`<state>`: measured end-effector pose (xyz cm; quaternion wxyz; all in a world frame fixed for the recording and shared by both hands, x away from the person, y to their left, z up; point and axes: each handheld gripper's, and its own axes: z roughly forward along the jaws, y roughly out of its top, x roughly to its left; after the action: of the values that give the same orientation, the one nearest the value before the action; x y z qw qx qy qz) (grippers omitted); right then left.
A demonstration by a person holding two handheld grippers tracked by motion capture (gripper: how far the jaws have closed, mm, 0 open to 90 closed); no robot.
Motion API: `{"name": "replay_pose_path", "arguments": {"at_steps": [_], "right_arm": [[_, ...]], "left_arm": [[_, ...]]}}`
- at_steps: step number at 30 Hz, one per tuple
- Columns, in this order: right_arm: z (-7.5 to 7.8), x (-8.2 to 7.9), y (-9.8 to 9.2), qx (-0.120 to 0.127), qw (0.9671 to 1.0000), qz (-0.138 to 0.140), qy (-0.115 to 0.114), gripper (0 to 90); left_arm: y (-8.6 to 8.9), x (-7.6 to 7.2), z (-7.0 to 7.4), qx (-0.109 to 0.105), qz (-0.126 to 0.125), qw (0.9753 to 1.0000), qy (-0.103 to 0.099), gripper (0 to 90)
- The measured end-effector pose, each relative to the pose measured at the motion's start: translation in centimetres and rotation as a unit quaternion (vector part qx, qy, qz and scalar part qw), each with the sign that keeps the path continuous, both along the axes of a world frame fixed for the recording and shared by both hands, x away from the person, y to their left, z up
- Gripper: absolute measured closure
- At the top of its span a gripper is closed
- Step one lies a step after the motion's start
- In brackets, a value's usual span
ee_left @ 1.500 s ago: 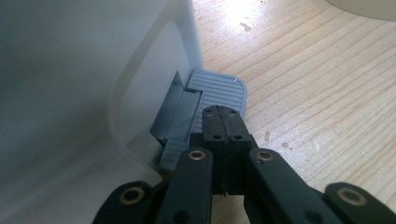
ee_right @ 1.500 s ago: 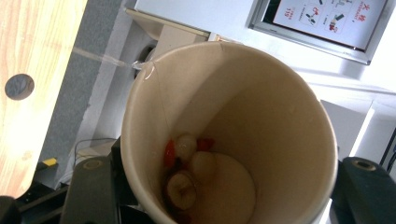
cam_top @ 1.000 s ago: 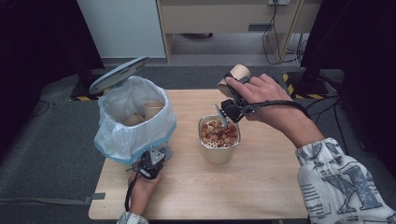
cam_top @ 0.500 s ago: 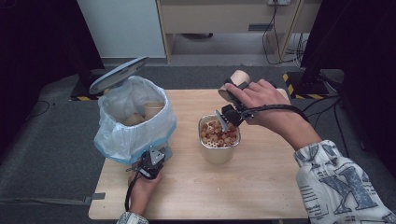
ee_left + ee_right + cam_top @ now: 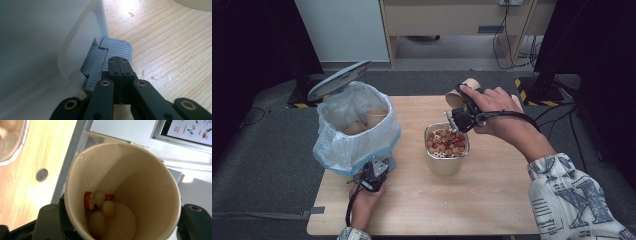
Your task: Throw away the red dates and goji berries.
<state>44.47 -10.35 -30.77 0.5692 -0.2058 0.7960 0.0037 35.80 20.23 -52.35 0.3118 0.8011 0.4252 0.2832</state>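
Observation:
A brown paper cup is tipped on its side above the far rim of a metal container, and my right gripper is shut on it. In the right gripper view the cup still holds a few red and pale food pieces at its bottom. The container is full of similar pieces. My left gripper is shut with nothing in it, its tips resting on the grey foot pedal of a bin.
The bin is lined with a pale plastic bag, its lid stands raised, and paper cups lie inside. It stands on the left part of the wooden table. Cables and dark stands are on the floor behind.
My right gripper has carried the cup a little down and to the left, closer over the container. The left gripper has stayed on the pedal.

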Motion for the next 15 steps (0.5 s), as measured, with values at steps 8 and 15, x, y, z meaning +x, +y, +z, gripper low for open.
{"name": "replay_pose_path", "arguments": {"at_steps": [8,15], "right_arm": [[-0.3,0.5,-0.7,0.073,0.9963,-0.003,0.045,34.9],[-0.3,1.0,-1.7,0.157,0.9829,-0.013,0.095,34.9]], "left_arm": [[0.1,0.0,0.0,0.000,-0.002,1.0000,0.002,89.0],[0.1,0.0,0.0,0.000,-0.002,1.0000,0.001,89.0]]}}
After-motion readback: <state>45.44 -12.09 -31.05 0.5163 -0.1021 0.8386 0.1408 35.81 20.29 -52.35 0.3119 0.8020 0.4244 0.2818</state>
